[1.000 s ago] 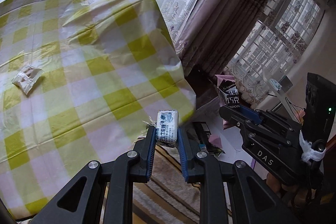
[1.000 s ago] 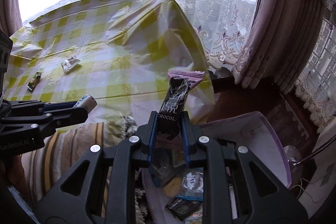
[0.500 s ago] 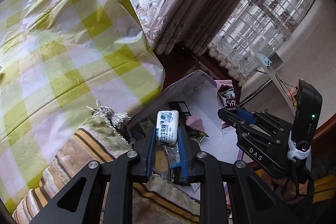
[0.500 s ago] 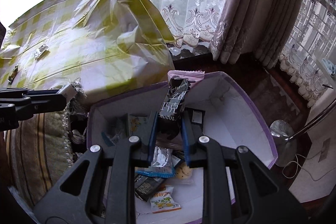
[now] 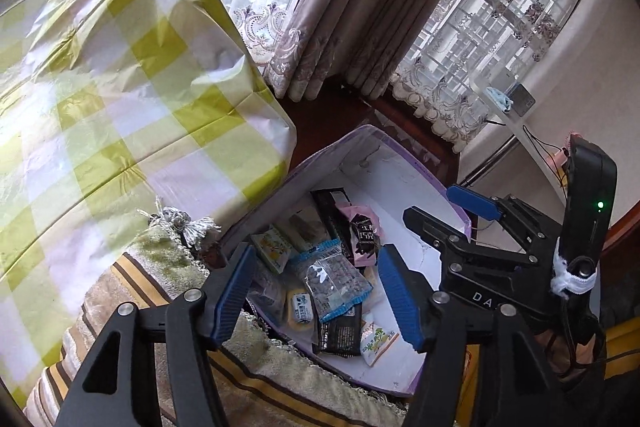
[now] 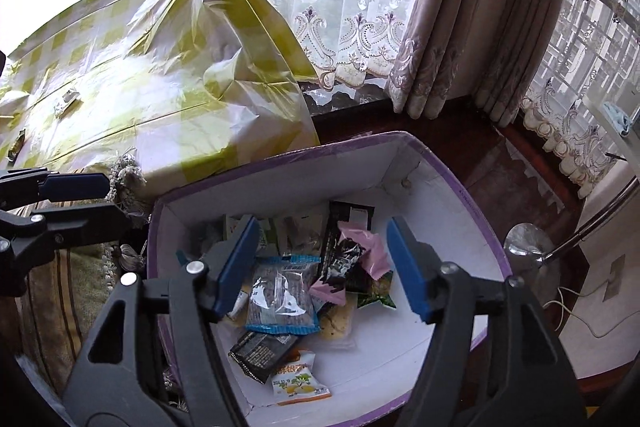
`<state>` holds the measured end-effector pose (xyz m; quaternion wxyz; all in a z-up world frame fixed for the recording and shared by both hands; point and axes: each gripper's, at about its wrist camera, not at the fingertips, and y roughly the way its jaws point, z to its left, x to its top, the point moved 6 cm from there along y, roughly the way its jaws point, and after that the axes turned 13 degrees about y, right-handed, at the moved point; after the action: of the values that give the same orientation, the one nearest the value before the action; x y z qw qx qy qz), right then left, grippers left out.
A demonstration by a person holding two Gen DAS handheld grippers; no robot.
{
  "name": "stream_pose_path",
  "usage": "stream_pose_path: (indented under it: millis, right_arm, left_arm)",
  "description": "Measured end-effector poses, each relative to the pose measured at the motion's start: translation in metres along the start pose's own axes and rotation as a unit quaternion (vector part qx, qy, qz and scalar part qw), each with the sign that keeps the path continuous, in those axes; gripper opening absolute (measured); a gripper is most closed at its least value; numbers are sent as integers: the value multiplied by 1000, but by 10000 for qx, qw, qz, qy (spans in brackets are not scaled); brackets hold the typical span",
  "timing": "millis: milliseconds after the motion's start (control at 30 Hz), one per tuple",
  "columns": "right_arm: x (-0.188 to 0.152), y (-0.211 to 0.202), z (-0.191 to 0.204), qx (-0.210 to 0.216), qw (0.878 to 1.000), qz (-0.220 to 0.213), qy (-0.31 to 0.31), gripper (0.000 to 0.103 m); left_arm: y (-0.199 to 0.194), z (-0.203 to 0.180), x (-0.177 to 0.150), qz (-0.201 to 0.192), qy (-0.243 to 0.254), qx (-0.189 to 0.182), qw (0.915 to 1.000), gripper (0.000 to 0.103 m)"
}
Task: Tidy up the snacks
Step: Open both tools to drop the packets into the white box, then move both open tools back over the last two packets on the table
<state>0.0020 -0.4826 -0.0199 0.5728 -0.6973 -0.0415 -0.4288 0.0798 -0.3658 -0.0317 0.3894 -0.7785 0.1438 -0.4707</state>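
Note:
A white box with a purple rim [image 5: 416,163] [image 6: 472,195] holds several snack packets. My left gripper [image 5: 316,291] is open and empty above it. The small white candy [image 5: 301,307] lies in the box below it. My right gripper [image 6: 320,263] is open and empty above the box too, and it shows at the right of the left wrist view [image 5: 460,207]. The pink and black chocolate packet [image 6: 348,259] [image 5: 366,235] lies on the pile. A clear blue-edged packet [image 6: 282,297] [image 5: 336,283] lies beside it.
A table with a yellow checked cloth [image 5: 100,87] [image 6: 160,87] stands left of the box, with two small snacks [image 6: 66,101] on it. A striped fringed cushion [image 5: 132,279] lies under the box's near side. Curtains [image 6: 452,7] and a lamp base [image 6: 528,241] are behind.
Both grippers have opened over the box. The white candy dropped from the left one and the chocolate packet from the right one; both now lie in the box.

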Motion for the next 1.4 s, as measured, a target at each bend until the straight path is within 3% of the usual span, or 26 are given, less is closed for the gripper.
stream_pose_path:
  millis: [100, 333, 533, 767, 1000, 1233, 1400]
  right_arm:
    - [0, -2, 7, -46, 9999, -37, -129, 69]
    - [-1, -6, 19, 112, 9997, 4, -229, 69]
    - [1, -13, 23, 88, 9997, -83, -228, 69]
    - [3, -14, 34, 210, 9995, -84, -229, 69]
    - [-1, -11, 60, 606, 9977, 63, -294, 69]
    - [3, -11, 113, 911, 9943, 81, -543, 69]
    - [7, -12, 161, 1224, 9895, 133, -762, 69]
  left_arm:
    - [-6, 10, 0, -63, -81, 225, 9997, 65]
    - [-22, 22, -1, -357, -261, 72, 9990, 65]
    - [-45, 44, 0, -627, -297, 580, 9959, 65]
    - [-77, 78, -3, -1037, -592, 810, 9895, 65]
    - [-104, 120, -17, -1204, -1023, 1116, 9811, 65]
    - [-134, 166, -39, -1296, -1476, 1474, 9694, 65]
    - [-160, 207, -61, -1351, -1933, 1833, 9544, 65]
